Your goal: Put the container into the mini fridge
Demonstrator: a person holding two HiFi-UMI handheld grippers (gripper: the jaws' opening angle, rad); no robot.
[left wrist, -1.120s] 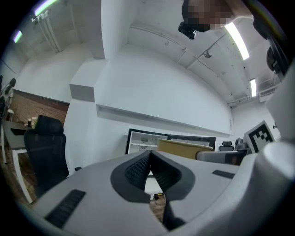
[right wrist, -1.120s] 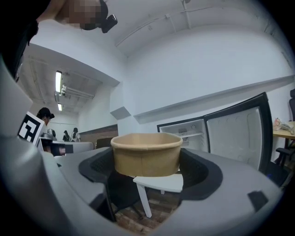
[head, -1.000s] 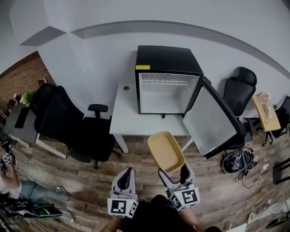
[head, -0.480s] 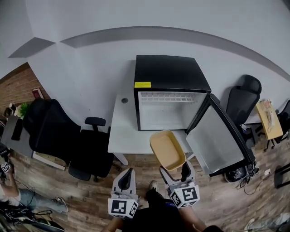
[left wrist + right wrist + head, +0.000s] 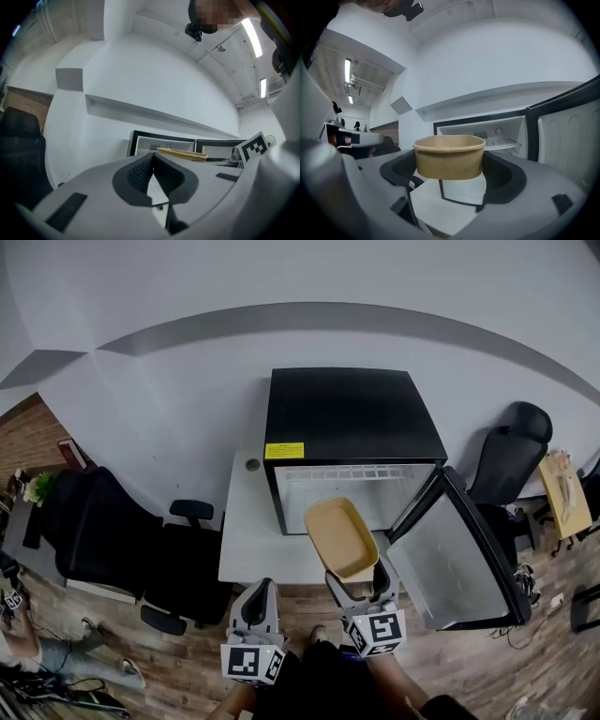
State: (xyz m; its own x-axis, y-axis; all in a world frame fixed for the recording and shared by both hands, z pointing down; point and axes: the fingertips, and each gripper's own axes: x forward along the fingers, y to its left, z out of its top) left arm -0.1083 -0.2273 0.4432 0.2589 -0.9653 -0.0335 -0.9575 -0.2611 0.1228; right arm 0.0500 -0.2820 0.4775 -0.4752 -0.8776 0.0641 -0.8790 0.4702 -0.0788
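Observation:
A tan paper container (image 5: 341, 537) (image 5: 449, 157) is held upright between the jaws of my right gripper (image 5: 357, 579) (image 5: 450, 176), which is shut on it. It hangs in front of the open black mini fridge (image 5: 345, 418) (image 5: 487, 133), whose white inside is empty and whose door (image 5: 459, 554) swings out to the right. My left gripper (image 5: 255, 607) (image 5: 153, 176) stays low beside the right one, jaws shut on nothing. In the left gripper view the container (image 5: 182, 153) shows edge-on before the fridge (image 5: 161, 143).
The fridge stands on a white table (image 5: 246, 540). A black office chair (image 5: 112, 535) stands at the left on the wooden floor, another chair (image 5: 514, 451) at the right beside the door. A small desk (image 5: 562, 493) lies at the far right.
The view has closed in on the fridge, which now looms larger and nearer. The container in my right gripper has moved forward, level with the fridge's opening. The left gripper kept its place.

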